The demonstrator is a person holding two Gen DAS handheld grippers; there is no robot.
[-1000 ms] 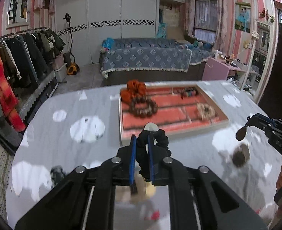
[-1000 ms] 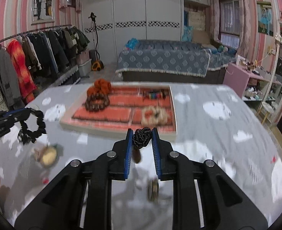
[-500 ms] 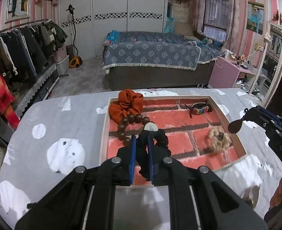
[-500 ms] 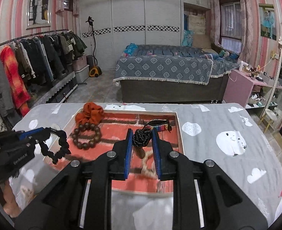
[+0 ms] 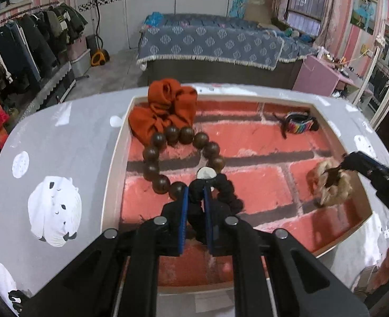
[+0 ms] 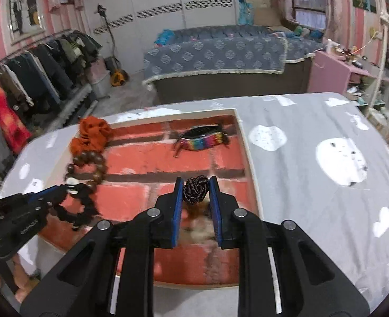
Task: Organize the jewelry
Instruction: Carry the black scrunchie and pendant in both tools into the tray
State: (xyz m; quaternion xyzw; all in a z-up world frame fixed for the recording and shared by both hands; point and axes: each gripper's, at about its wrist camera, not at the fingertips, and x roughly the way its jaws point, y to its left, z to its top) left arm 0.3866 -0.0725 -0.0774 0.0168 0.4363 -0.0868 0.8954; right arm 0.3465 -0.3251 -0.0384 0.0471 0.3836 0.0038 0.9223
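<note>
Both grippers have swung in over the tray (image 5: 120, 142) since a second ago. Left gripper (image 5: 194, 198) is clamped tight on the black scrunchie (image 5: 227, 190); right gripper (image 6: 195, 191) is pinched on a dark braided band (image 6: 195, 191). In the tray: orange scrunchie (image 5: 168, 105) at 11 o'clock, wooden bead bracelet (image 5: 165, 155) touching it, rainbow band (image 5: 298, 125) at 1, fuzzy beige scrunchie (image 5: 332, 185) at 3.

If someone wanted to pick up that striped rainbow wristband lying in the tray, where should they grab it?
Judging by its pose, pinch the rainbow-striped woven wristband across its upper edge, coming from above. It lies as a flattened loop in the brick-patterned tray, clear of the other pieces, so nothing blocks the way.
</note>
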